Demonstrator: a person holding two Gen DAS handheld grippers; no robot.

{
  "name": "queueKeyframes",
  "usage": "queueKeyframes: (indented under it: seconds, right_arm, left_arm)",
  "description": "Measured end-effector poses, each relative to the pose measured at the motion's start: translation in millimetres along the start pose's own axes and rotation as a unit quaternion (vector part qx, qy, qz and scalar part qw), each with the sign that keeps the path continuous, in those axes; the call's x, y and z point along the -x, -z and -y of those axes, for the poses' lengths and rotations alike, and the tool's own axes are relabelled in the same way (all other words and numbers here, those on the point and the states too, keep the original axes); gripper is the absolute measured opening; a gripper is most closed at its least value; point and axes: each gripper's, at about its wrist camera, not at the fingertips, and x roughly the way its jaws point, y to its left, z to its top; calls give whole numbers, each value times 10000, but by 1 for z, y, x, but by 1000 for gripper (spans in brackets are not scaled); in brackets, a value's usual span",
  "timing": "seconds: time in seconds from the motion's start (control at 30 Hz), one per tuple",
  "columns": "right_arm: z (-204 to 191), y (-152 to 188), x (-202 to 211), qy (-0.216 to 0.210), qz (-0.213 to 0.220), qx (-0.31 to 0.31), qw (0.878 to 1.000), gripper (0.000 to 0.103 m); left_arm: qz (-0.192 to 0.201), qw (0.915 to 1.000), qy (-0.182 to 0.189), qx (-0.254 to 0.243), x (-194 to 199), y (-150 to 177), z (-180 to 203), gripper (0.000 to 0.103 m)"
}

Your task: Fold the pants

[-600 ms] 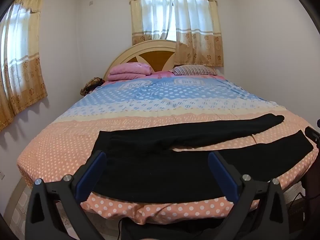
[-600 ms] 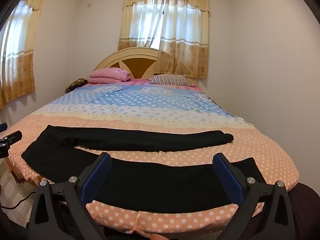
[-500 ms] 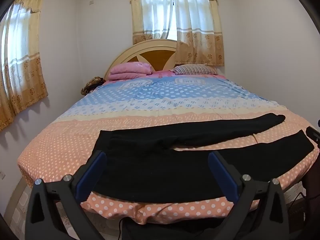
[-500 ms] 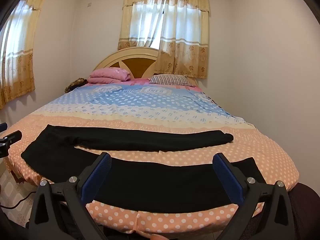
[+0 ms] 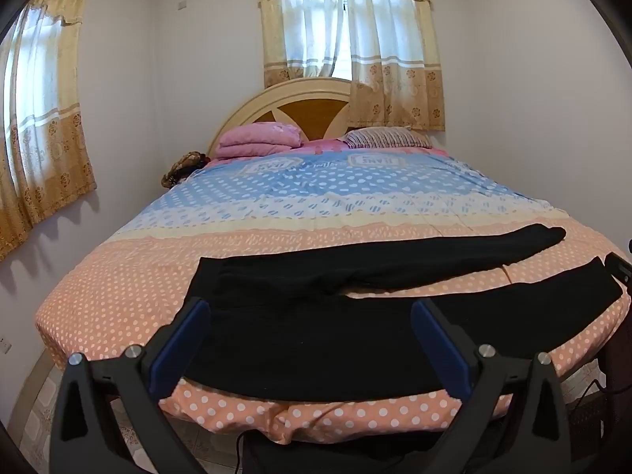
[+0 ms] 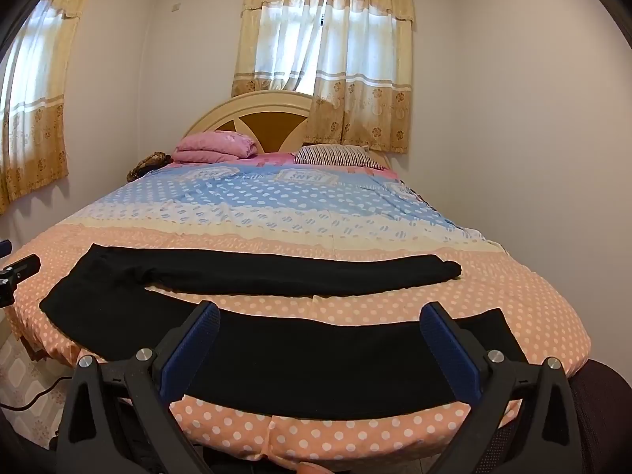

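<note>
- Flat along the foot edge of the bed (image 5: 118, 300), the black pants (image 5: 316, 339) lie unfolded, waist toward the left corner, legs spread toward the right corner.
- Left claw (image 5: 312, 349) hovers gaping above the waist end, holding nothing.
- Right claw (image 6: 320, 349) hovers gaping over the near leg, empty.

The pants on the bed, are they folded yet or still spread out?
Spread out. The pants lie flat across the bed's near edge, legs apart with bedspread showing between them.

Black pants (image 6: 316, 359) spread flat on polka-dot bed (image 6: 513, 300), right gripper (image 6: 316, 316) fingers (image 6: 189, 347) apart
</note>
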Motion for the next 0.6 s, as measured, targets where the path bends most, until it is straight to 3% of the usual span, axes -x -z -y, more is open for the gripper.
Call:
queueKeyframes:
  seconds: [0.6]
  right_arm:
    - [-1, 3, -5, 16, -31, 22, 10000, 102]
  left_arm:
    - [17, 10000, -20, 3, 0, 0, 1, 103]
